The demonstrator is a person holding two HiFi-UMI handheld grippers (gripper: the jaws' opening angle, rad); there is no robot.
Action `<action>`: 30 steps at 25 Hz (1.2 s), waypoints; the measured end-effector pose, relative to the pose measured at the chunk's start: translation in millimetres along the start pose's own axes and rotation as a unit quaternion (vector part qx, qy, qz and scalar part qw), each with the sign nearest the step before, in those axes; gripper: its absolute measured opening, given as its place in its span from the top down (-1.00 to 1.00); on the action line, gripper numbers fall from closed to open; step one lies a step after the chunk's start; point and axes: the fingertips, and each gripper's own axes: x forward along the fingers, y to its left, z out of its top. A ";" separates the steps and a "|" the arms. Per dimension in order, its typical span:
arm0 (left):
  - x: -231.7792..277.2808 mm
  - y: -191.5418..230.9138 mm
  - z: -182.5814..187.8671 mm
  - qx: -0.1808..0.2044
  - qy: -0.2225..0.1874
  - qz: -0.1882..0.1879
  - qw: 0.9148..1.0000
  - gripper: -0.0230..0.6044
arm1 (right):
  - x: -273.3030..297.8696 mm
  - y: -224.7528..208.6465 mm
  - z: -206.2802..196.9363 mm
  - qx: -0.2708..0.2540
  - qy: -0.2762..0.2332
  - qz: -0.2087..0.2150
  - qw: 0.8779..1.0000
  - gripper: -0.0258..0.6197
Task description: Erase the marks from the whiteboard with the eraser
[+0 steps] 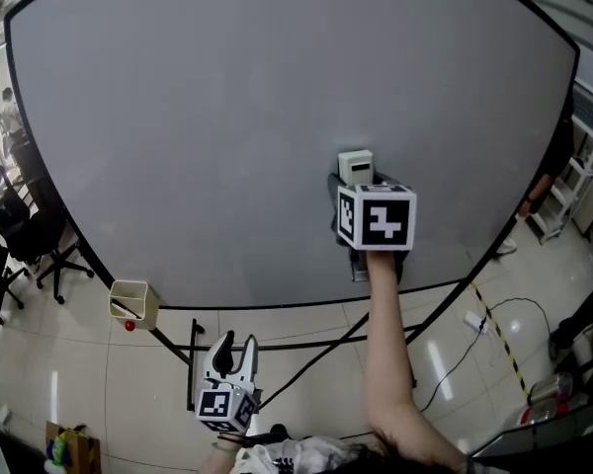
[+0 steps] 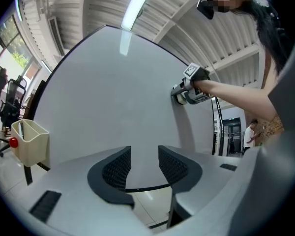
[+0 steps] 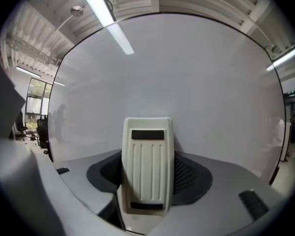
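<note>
A large whiteboard (image 1: 227, 136) fills the head view and shows no marks. My right gripper (image 1: 356, 181) is raised against its lower right part, shut on a cream ribbed eraser (image 3: 147, 163) that stands between the jaws; the eraser (image 1: 356, 166) rests at the board surface. In the left gripper view the right gripper (image 2: 191, 87) shows at the board. My left gripper (image 1: 233, 355) hangs low below the board's bottom edge, open with nothing between its fingers (image 2: 117, 168).
A cream pen holder (image 1: 131, 302) with a red ball beneath hangs at the board's lower left edge. Black office chairs (image 1: 10, 245) stand at the left. A white shelf rack (image 1: 573, 171) and a floor cable (image 1: 494, 324) lie to the right.
</note>
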 end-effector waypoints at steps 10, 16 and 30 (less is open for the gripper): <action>-0.6 -6.7 -0.2 0.006 -0.003 -0.009 1.000 0.44 | 23.7 11.9 -112.7 -0.037 0.093 -0.007 0.995 0.07; -2.9 -11.9 -2.2 0.012 0.000 -0.009 1.000 0.44 | -21.3 -30.4 49.2 -0.029 -0.047 -0.043 0.998 0.07; -6.3 -31.7 -6.5 0.009 0.006 -0.010 1.000 0.44 | 5.6 -29.6 -75.5 -0.013 0.066 0.001 0.998 0.06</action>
